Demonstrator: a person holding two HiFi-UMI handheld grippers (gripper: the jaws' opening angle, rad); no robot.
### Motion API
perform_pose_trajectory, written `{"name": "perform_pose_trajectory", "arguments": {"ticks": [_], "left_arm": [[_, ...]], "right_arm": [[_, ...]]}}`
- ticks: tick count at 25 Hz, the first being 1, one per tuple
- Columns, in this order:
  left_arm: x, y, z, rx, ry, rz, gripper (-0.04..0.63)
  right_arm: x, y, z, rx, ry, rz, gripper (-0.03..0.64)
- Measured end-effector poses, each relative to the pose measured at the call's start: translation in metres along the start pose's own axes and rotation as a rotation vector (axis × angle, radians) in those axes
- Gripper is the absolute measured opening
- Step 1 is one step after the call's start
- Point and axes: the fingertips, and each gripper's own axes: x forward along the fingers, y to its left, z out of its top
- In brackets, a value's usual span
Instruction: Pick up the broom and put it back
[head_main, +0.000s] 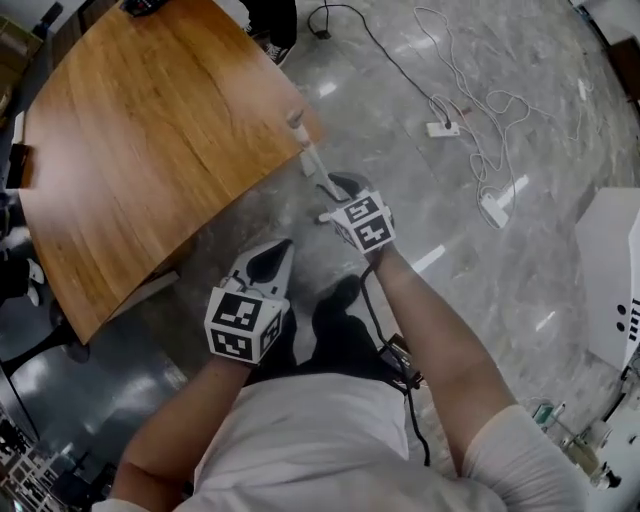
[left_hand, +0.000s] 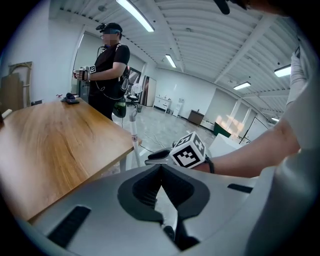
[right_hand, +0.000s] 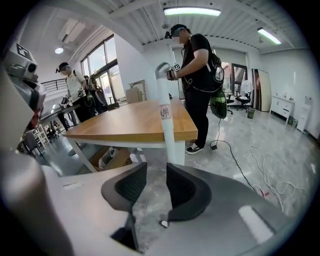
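I have both forearms stretched forward and angled down. My right gripper (right_hand: 156, 166) reaches farther out, toward the table's (head_main: 150, 130) near right corner. Its jaws stand well apart with nothing pressed between them. My left gripper (left_hand: 161, 166) sits nearer my body and to the left, beside the table edge, with its jaw tips closed together and nothing in them.

The broom (right_hand: 166, 125) leans at that table corner, just beyond the right gripper's tips and in line with their gap. Its white handle runs nearly upright, long axis vertical, with the hooked top end pointing up above the tabletop. The lower end drops toward the floor behind my right jaw, where I cannot see the brush.
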Motion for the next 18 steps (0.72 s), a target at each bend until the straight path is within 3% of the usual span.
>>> {"name": "perform_pose_trajectory", "arguments": {"ticks": [4, 11, 13, 18], "left_arm": [[0.006, 0.011, -0.005, -0.017, -0.011, 0.033, 0.005], [-0.001, 0.042, -0.022, -0.052, -0.012, 0.081, 0.005], [-0.003, 0.046, -0.024, -0.055, -0.016, 0.090, 0.005], [-0.007, 0.044, -0.022, -0.052, -0.028, 0.093, 0.005]], "right_arm": [[0.039, -0.033, -0.007, -0.008, 0.021, -0.039, 0.141], [0.097, -0.032, -0.010, -0.062, 0.059, -0.025, 0.152], [0.101, -0.032, -0.011, -0.070, 0.060, -0.039, 0.092], [0.090, -0.028, -0.015, -0.094, 0.054, -0.038, 0.086]]}}
